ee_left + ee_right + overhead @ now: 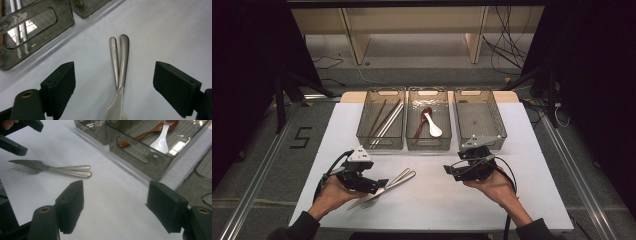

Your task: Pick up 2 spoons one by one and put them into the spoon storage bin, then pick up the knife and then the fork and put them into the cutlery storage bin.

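A steel knife (404, 178) and fork (368, 203) lie crossed on the white table, handles pointing toward the bins. My left gripper (380, 185) rests at the near left, open. In the left gripper view its jaws straddle the knife handle (124, 57) and the fork handle (114, 55) without touching them. My right gripper (450, 170) is at the near right, pointing left, open with nothing between its jaws. From the right gripper view (116, 187) the knife (27, 162) and fork (22, 168) lie farther off, beside the left gripper (31, 138).
Three clear bins stand in a row at the back. The left bin (380, 91) holds chopsticks (387, 121). The middle bin (427, 92) holds a white spoon (432, 127) and a brown spoon (422, 120). The right bin (479, 120) is bare. The table's front edge is near my forearms.
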{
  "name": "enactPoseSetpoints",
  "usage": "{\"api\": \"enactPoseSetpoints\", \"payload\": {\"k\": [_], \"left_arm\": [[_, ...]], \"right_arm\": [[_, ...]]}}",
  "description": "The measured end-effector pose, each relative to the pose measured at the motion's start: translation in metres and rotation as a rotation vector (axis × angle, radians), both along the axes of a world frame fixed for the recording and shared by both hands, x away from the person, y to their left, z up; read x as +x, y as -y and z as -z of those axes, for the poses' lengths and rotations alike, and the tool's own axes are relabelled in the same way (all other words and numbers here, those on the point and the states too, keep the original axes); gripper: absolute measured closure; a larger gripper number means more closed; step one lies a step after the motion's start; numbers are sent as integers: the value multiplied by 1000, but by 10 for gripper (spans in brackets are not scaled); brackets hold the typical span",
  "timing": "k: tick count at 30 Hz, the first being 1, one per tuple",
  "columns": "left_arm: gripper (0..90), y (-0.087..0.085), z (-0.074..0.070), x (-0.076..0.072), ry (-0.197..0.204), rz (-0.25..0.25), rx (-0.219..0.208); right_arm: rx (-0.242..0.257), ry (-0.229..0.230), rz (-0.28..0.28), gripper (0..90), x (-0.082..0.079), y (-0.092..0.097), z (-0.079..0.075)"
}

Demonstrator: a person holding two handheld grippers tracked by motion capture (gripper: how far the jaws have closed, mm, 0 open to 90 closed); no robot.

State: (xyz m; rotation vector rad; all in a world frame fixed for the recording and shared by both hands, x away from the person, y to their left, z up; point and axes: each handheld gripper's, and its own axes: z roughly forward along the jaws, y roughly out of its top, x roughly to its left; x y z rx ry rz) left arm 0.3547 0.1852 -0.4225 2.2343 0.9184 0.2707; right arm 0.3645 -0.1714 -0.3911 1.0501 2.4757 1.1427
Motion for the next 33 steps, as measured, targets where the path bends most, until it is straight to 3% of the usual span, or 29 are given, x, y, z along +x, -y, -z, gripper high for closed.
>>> {"api": "enactPoseSetpoints", "payload": {"k": [7,11,14,23,29,33], "left_arm": [[179,3,4,1,-31,12,25],[183,7,7,1,-27,25,77],[183,8,10,2,-53,41,85],[199,14,17,5,-87,75,175],[237,19,22,9,-118,90,206],[264,23,27,11,-123,97,254]], "right_arm": [[13,14,3,289,-11,5,2],[18,8,12,286,-16,12,7],[20,1,16,283,-20,18,9],[7,-28,32,277,-34,33,19],[-4,-47,31,273,-39,35,26],[-10,-50,19,271,-39,35,28]]}}
